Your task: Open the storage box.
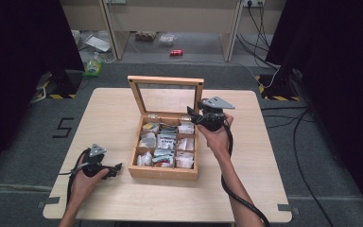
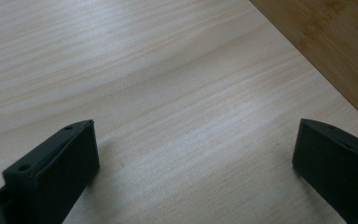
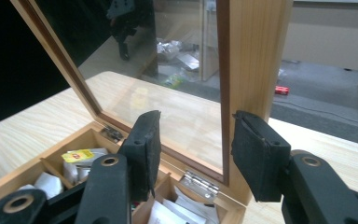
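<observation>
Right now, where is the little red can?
In the high view the red can lies on the grey floor beyond the table's far edge, behind the open wooden box, between two desk legs.

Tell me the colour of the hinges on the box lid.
Silver metal hinge, clearest in the right gripper view.

Even overhead light keeps the table (image 1: 113, 113) bright while the room's sides fall black; the glass lid (image 3: 168, 84) carries reflections (dim ones), and the close black jaws are soft.
</observation>
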`<action>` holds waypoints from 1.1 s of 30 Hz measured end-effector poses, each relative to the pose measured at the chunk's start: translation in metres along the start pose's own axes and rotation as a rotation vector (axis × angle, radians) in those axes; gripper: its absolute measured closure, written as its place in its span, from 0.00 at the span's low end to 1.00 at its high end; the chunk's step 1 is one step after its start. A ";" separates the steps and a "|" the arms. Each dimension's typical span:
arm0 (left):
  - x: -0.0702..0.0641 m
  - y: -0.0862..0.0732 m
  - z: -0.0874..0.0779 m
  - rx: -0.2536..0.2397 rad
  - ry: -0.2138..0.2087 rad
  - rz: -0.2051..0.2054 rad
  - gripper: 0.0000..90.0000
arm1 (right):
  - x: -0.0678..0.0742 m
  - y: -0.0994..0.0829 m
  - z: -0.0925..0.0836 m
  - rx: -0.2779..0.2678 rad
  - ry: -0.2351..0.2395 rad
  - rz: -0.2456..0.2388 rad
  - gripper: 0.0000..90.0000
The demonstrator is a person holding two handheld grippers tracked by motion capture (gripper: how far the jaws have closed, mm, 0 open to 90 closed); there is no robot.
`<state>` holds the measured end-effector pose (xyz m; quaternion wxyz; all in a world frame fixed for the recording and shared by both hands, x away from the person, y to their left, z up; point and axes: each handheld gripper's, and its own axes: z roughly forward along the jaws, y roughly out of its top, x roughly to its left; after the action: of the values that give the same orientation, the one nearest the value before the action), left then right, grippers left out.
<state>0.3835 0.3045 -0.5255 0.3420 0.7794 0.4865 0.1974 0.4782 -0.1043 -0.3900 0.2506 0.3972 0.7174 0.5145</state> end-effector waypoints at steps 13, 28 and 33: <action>0.000 0.000 0.000 0.000 0.000 0.000 0.00 | -0.007 -0.002 0.004 0.041 -0.039 0.006 0.54; 0.000 0.000 0.000 0.000 0.001 0.000 0.00 | 0.000 0.016 0.015 0.053 -0.079 -0.027 0.48; 0.000 0.000 0.000 0.000 0.000 -0.001 0.00 | -0.007 0.018 0.016 0.030 -0.101 0.011 0.51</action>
<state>0.3835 0.3045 -0.5255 0.3422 0.7792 0.4866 0.1974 0.5006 -0.0989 -0.3787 0.2778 0.4303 0.7093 0.4843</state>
